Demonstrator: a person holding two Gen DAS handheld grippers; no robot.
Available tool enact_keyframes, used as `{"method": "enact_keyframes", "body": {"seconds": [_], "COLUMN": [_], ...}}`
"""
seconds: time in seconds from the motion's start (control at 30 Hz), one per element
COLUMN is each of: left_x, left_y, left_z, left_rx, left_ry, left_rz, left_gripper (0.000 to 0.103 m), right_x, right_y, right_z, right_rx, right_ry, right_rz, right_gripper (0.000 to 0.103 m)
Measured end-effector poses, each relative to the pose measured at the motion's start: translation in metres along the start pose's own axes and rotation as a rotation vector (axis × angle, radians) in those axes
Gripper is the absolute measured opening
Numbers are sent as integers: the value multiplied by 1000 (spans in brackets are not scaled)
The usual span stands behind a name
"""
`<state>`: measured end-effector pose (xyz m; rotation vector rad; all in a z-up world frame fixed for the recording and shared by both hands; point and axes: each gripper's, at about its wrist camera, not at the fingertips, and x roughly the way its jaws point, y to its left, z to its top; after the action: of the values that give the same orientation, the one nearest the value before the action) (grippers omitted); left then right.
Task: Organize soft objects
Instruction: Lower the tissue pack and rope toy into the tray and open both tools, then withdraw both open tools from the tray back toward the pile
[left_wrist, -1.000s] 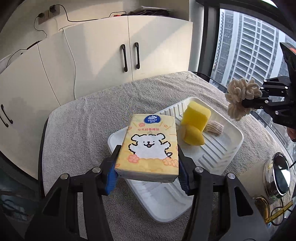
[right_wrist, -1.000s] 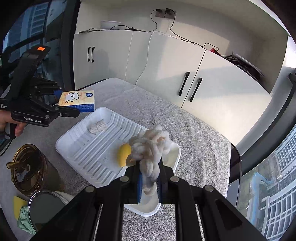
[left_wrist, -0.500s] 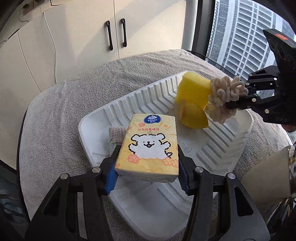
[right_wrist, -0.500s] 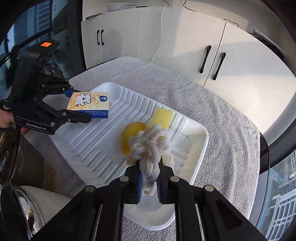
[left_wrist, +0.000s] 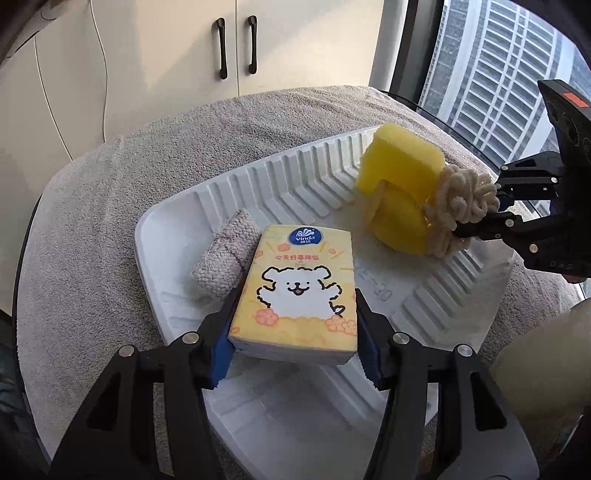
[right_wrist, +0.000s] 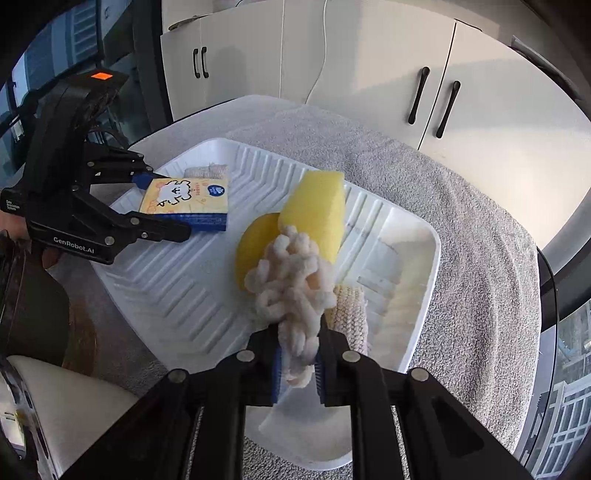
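My left gripper is shut on a yellow tissue pack with a white dog print, held low over the near left part of the white ribbed tray. It also shows in the right wrist view. My right gripper is shut on a cream knotted rope bundle, held over the tray's right side against two yellow sponges. A grey woven cloth roll lies in the tray beside the pack. Another woven roll lies by the rope.
The tray sits on a grey towel covering a round table. White cabinets stand behind. A window is at the right. A dark glass jar and a pale lidded container stand near the tray's front.
Both grippers moved lower and closer over the tray. The tissue pack now sits next to the grey roll, and the rope bundle now presses against the yellow sponges.
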<state>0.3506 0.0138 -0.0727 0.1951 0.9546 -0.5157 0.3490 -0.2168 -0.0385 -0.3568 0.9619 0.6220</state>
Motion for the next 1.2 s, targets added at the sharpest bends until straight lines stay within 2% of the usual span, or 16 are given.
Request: {"method": "enact_keyframes", "body": {"seconds": [0.13,0.3,0.37,0.47,0.57,0.67,0.9,1.2], "left_x": [1,0,-1,-5,-10,-14,-21,-34], "left_y": [-1,-3,-1,4,7,6,6,17], "left_z": [-1,0,0,1,3,5,7,10], "left_rx": [-3,-6,-12,-25,-37,-34,-43,-81], "left_ry": [1,-11,-13,-30,-41,-53,-73,-109], "left_rz": [4,8,11,15,17,18,49,93], "left_gripper": [55,67,76,80,91,103,103,103], "right_x": [0,-2,-4,-9,-14,-19,-29,-39], "right_y": [-2,-4,-4,-5,-8,-9,-8,-16], "right_z": [-2,-2,-2,-2,-3,-3,-3,-2], "right_rx": [16,30,28,33,45,47,41,67], "right_ry": [-3,-12,-17,-34,-47,-54,-83,-107], "right_rz": [-5,-5,-9,1,-2,-2,-8,-30], "right_gripper": [20,28,40,55,67,73,90,91]}}
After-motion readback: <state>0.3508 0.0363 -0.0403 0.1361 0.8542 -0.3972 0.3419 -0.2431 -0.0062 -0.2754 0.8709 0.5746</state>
